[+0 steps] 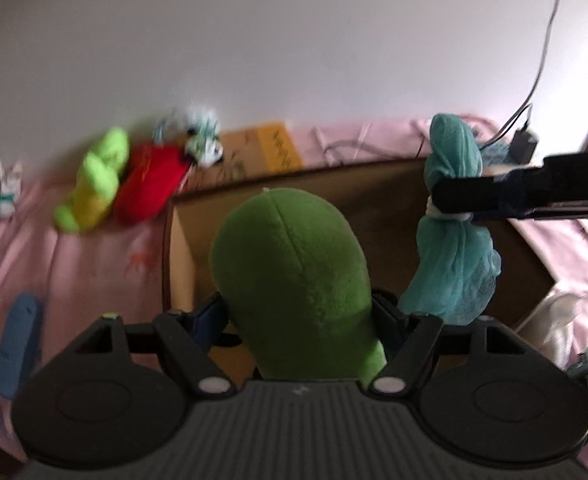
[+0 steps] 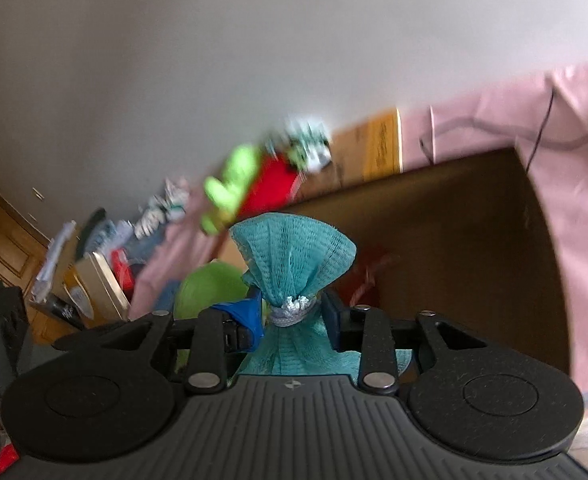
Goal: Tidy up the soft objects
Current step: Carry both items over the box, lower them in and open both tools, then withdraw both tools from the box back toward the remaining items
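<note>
Bed (image 1: 93,264): covered by a pink sheet, it fills most of the floor of both views, with a plain pale wall behind. It is the working surface; soft and uneven, so nothing set on it will stand firm.

Cardboard box (image 1: 181,248): open-topped, brown, sitting on the bed. All places below are given from this box.

Green plush toy (image 1: 294,280): held over the near edge of the box, clamped between the fingers of the left gripper (image 1: 300,316), whose jaws stand wide and press into its sides. Judged light, springy and easily squashed; a hold across the thick middle seems safest, as the smooth pile may slide.

Teal mesh pouch (image 2: 291,256): also over the box, to the right of the green toy. The right gripper (image 2: 291,316) has it between its jaws at the white tie round the neck; in the right wrist view the right-hand pad seems to stand just clear, so the grip looks slack, and whether it truly pinches I cannot tell. Judged very light, limp and floppy; the tied neck is the only firm place to take it.

Yellow-green toy (image 1: 93,180) and red toy (image 1: 153,184): lying touching one another on the sheet, left of the box's far corner.

Blue object (image 1: 15,344): left of the box; blurred.

Charger and cable (image 1: 524,142): beyond the box's right corner.
</note>
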`<state>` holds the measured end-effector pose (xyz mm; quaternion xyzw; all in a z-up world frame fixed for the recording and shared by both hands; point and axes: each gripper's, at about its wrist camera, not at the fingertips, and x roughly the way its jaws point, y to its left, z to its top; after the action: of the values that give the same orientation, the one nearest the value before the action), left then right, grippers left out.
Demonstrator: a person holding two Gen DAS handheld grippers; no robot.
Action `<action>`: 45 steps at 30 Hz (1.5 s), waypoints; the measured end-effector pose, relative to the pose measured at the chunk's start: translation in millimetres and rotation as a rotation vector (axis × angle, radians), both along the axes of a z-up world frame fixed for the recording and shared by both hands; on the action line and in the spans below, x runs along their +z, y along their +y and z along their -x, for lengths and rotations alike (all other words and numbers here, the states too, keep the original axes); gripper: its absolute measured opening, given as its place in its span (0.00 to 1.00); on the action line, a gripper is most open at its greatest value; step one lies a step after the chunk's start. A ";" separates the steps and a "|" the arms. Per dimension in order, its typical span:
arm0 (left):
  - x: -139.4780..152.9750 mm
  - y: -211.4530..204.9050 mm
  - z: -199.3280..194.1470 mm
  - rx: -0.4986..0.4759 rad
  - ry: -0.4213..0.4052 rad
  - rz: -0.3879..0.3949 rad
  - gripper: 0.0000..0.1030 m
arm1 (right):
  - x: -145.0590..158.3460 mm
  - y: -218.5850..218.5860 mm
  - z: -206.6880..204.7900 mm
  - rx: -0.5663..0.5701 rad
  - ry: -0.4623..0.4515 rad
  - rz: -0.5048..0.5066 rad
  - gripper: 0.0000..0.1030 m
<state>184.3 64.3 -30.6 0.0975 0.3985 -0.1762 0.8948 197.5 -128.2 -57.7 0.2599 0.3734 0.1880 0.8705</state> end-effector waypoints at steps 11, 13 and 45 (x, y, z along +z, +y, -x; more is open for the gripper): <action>-42.0 7.2 -18.6 0.050 0.103 -0.046 0.75 | -24.2 13.2 -12.4 0.036 0.099 0.095 0.18; -43.7 3.8 -18.5 0.054 0.099 -0.068 0.76 | -23.1 9.2 -12.6 0.028 0.095 0.066 0.18; -8.4 5.3 31.2 0.245 -0.003 -0.052 0.82 | 7.3 -8.9 70.1 -0.097 -0.045 0.004 0.19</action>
<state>153.0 69.6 -38.9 0.0717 0.4103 -0.0552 0.9074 127.4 -137.0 -50.4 0.2714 0.3412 0.1507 0.8872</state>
